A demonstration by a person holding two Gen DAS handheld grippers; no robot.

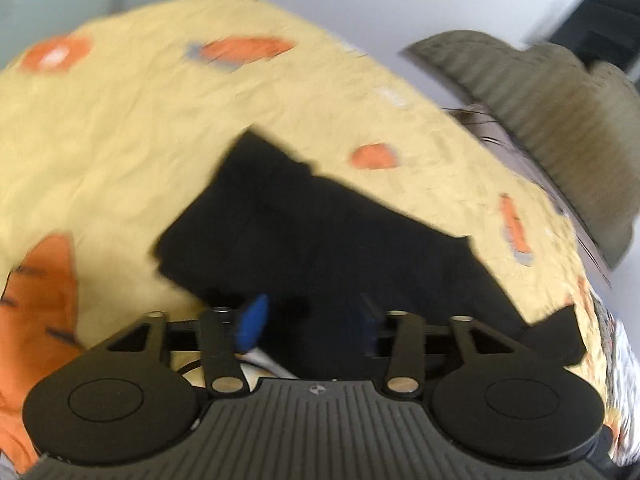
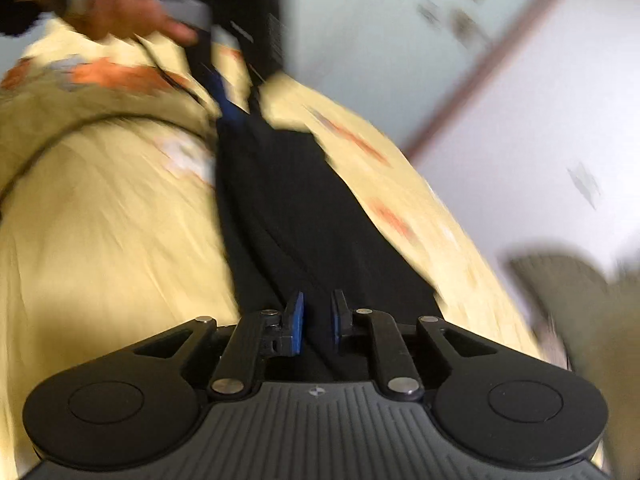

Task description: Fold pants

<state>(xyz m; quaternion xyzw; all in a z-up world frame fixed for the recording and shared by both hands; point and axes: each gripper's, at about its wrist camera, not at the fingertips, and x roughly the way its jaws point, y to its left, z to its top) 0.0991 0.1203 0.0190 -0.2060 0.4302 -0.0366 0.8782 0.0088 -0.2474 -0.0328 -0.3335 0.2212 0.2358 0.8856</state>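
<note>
Black pants (image 1: 320, 240) lie on a yellow bed sheet with orange prints (image 1: 120, 120). In the left wrist view my left gripper (image 1: 312, 324) is over the near edge of the pants, its blue-padded fingers (image 1: 254, 320) spread wide with black cloth between them. In the right wrist view the pants (image 2: 296, 208) stretch as a long band away from my right gripper (image 2: 318, 318), whose blue pads stand close together around the cloth. The left gripper (image 2: 232, 108) shows at the far end of the band, held by a hand. Both views are blurred.
A ribbed olive-grey cushion or cloth (image 1: 560, 120) lies at the bed's right edge, also in the right wrist view (image 2: 580, 300). White walls and a brown door frame (image 2: 480, 64) stand behind the bed. The sheet (image 2: 100, 220) spreads wide to the left.
</note>
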